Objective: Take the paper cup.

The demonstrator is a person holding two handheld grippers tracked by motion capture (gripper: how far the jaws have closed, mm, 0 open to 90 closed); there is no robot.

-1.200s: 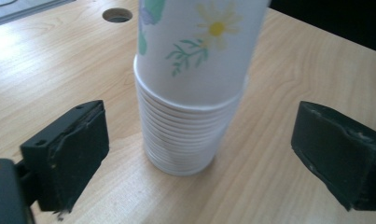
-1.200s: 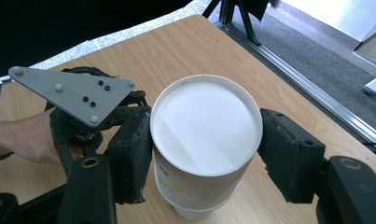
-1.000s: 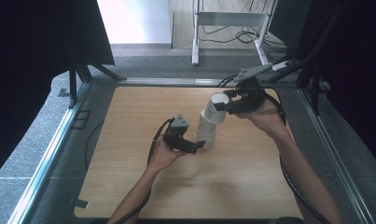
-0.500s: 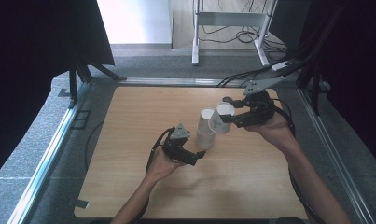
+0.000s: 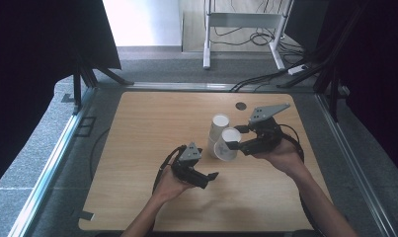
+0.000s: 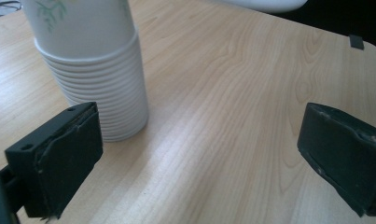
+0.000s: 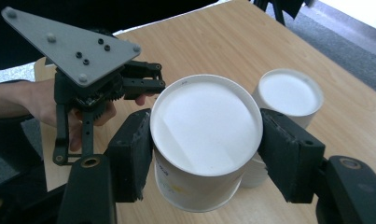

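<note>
The wooden table (image 5: pixel 152 148) is the biggest thing here, a light board with rounded corners. Near its far edge, at about 1 o'clock from the middle, there is a small dark round spot (image 5: pixel 241 105).

Just right of the centre stands the stack of paper cups (image 5: pixel 218 129), upright and white. In the left gripper view the stack (image 6: pixel 99 88) shows many thin rims one over another, and a green print on the upper cup. In the right gripper view it (image 7: pixel 288 95) stands directly behind the held cup.

The right gripper (image 5: pixel 234 143) is at about 3 o'clock from the stack, held in the person's hand. Its jaws are closed on a single paper cup (image 5: pixel 226 144), which is tilted on its side with the open mouth towards the camera. In the right gripper view the cup (image 7: pixel 205 135) sits between the two black pads, and both pads press on its wall. The cup seems to touch the stack, but I cannot be sure from this angle.

The left gripper (image 5: pixel 210 178) is at about 7 o'clock from the stack, close to it but apart. Its jaws stand wide, and between them is just bare wood.
</note>
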